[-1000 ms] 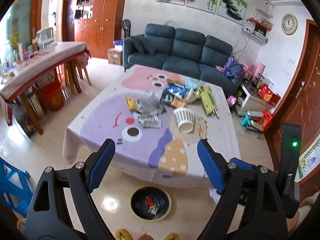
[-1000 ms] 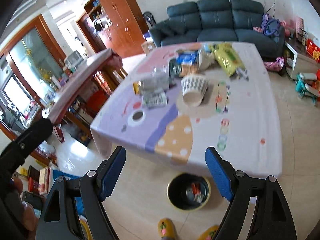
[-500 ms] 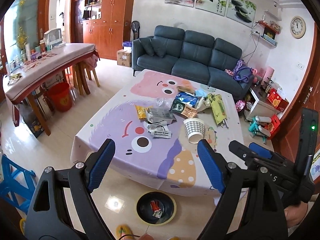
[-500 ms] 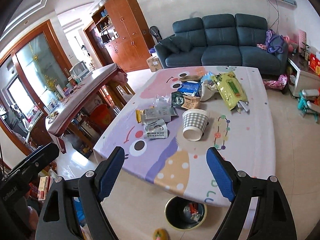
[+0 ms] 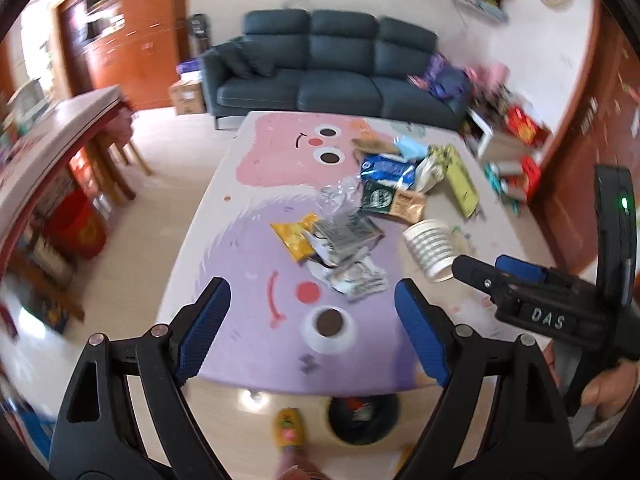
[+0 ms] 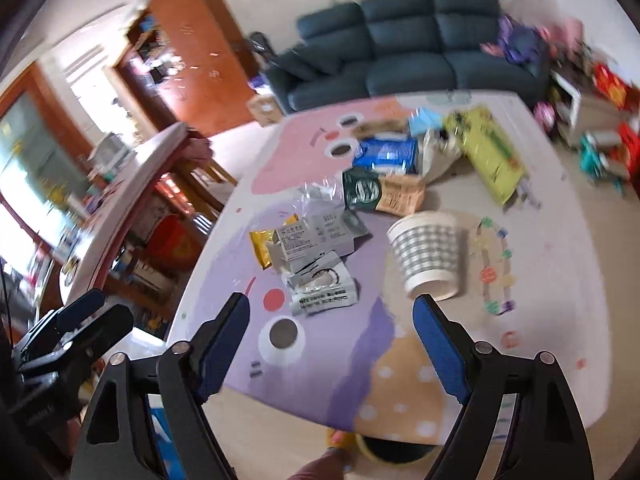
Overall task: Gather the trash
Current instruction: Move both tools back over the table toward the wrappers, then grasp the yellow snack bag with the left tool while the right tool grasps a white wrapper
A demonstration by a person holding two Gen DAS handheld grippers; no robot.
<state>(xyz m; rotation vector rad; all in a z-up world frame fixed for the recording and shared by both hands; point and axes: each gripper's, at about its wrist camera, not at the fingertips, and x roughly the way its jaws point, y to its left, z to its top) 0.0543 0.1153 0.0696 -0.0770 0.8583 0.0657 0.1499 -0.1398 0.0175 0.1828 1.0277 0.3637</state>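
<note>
Left wrist view: left gripper [image 5: 310,302] is hanging over the near edge of the table [image 5: 224,216], jaws wide apart, gripping nothing. Trash pile is lying ahead at 12 o'clock: silver wrapper [image 5: 354,276] nearest, just past the fingertips, yellow packet [image 5: 294,236] at 11 o'clock beyond it, paper cup [image 5: 428,248] on its side at 1 o'clock. More bags are sitting farther back, blue bag [image 5: 386,170] and green pack [image 5: 460,184] among them. Right gripper [image 5: 532,300] is showing at 3 o'clock, reaching in near the cup. Dark bin [image 5: 362,416] is sitting on the floor at 6 o'clock, under the table edge.

Right wrist view: right gripper [image 6: 330,320] is also spread wide, empty. Paper cup [image 6: 430,254] is lying at 1 o'clock, close to the right finger, mouth facing the gripper, long axis running roughly 12 to 6. Silver wrapper [image 6: 320,286] is lying at 12 o'clock, right between the fingers' line. Bin [image 6: 394,450] is partly visible at 6 o'clock.

Judgement: the wrapper is roughly equally close to both grippers; the cup is nearer the right hand. Frames are motion-blurred, so fine labels are unreadable.
</note>
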